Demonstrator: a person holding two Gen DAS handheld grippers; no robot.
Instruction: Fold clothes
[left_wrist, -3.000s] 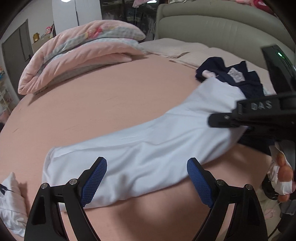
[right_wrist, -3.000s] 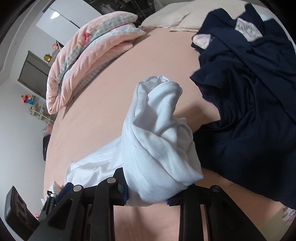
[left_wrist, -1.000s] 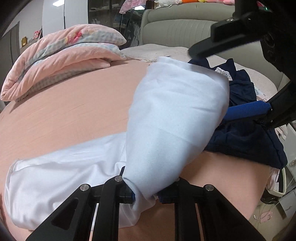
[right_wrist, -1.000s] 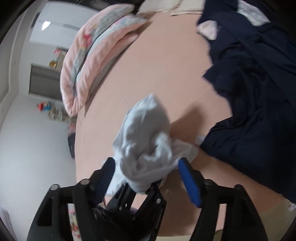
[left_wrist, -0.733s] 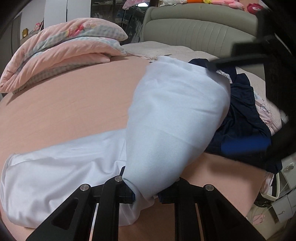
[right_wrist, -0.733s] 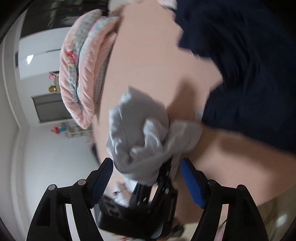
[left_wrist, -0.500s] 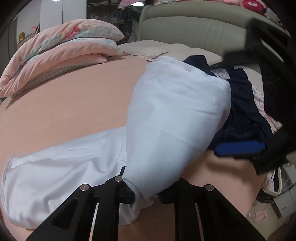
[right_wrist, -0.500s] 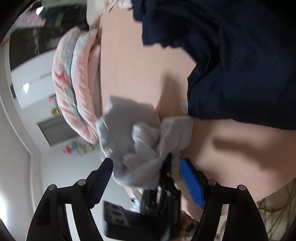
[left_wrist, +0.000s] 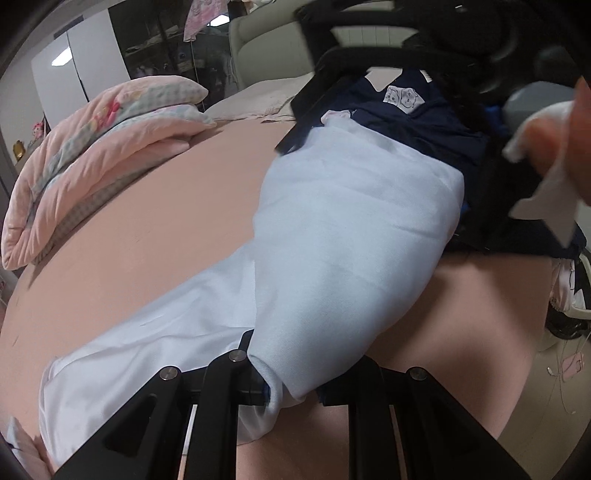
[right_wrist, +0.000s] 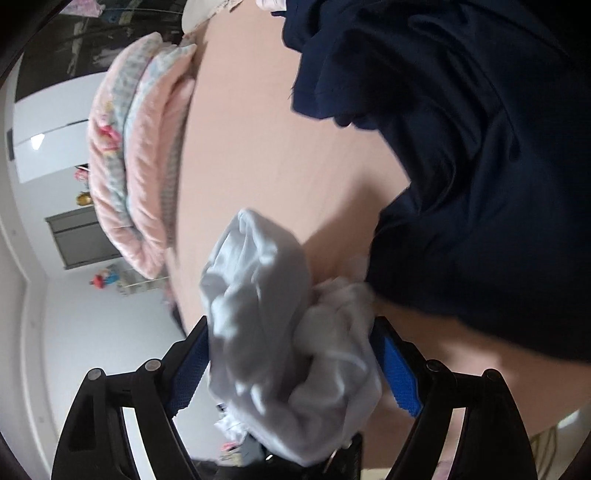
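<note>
A white garment (left_wrist: 351, 240) lies along the pink bed, one end lifted into a fat fold. My left gripper (left_wrist: 291, 391) is shut on that fold at the bottom of the left wrist view, its pads hidden by the cloth. In the right wrist view the same bunched white cloth (right_wrist: 266, 332) fills the gap of my right gripper (right_wrist: 288, 332). Its jaws are opening, and the blue pads (right_wrist: 399, 373) stand wide on either side of the bunch. The right gripper's black, blurred body (left_wrist: 369, 59) hangs over the fold's far end.
A navy garment (right_wrist: 480, 166) lies crumpled on the bed to the right, close behind the white fold. A folded pink quilt (left_wrist: 99, 147) sits at the far left. A gloved hand (left_wrist: 546, 129) shows at the right edge. The bed's edge and floor clutter (left_wrist: 565, 325) lie to the right.
The left gripper, open three seconds ago, now grips the fold that the right one held. The right gripper let go, rolled, sank and spread its jaws around the bunch.
</note>
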